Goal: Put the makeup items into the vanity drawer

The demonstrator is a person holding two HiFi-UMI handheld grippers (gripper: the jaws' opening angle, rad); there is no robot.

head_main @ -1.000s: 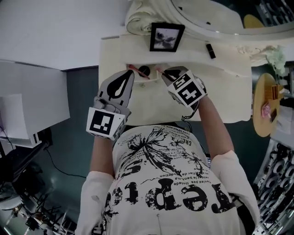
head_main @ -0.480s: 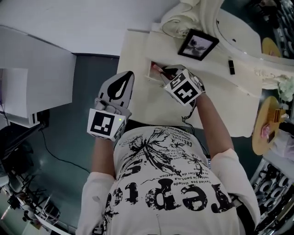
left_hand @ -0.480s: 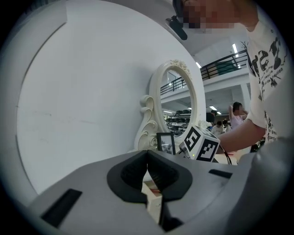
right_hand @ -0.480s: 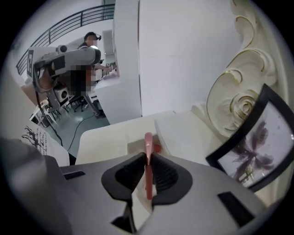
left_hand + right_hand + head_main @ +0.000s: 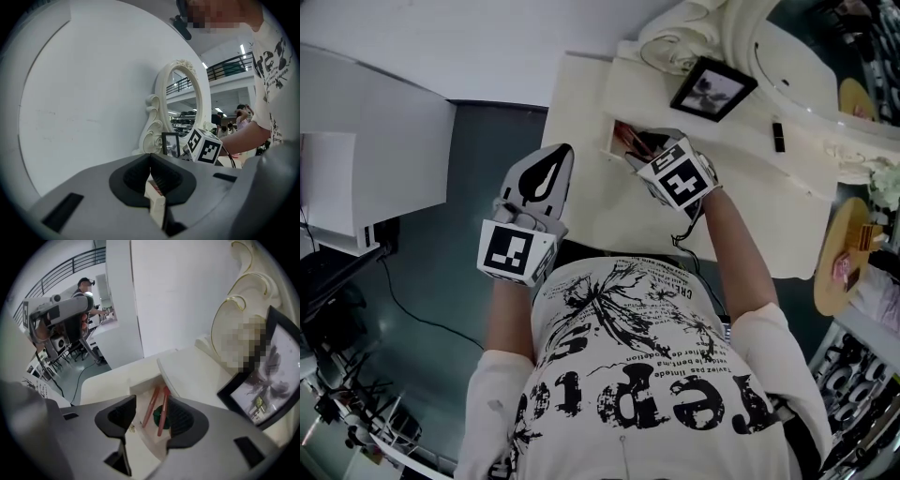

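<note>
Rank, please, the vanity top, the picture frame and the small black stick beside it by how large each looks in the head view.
1. vanity top
2. picture frame
3. small black stick
No close calls.

head: steeply down | gripper views: along jaws | head+right share: drawer [image 5: 144, 386]

The white T-shirt [image 5: 637, 403] carries large black letters that look like "repte", with smaller printed lines above them too fine to read. The cubes [image 5: 517, 253] on the left claw [image 5: 150, 173] and right claw [image 5: 150, 416] show black-and-white square marker patterns, no letters.
</note>
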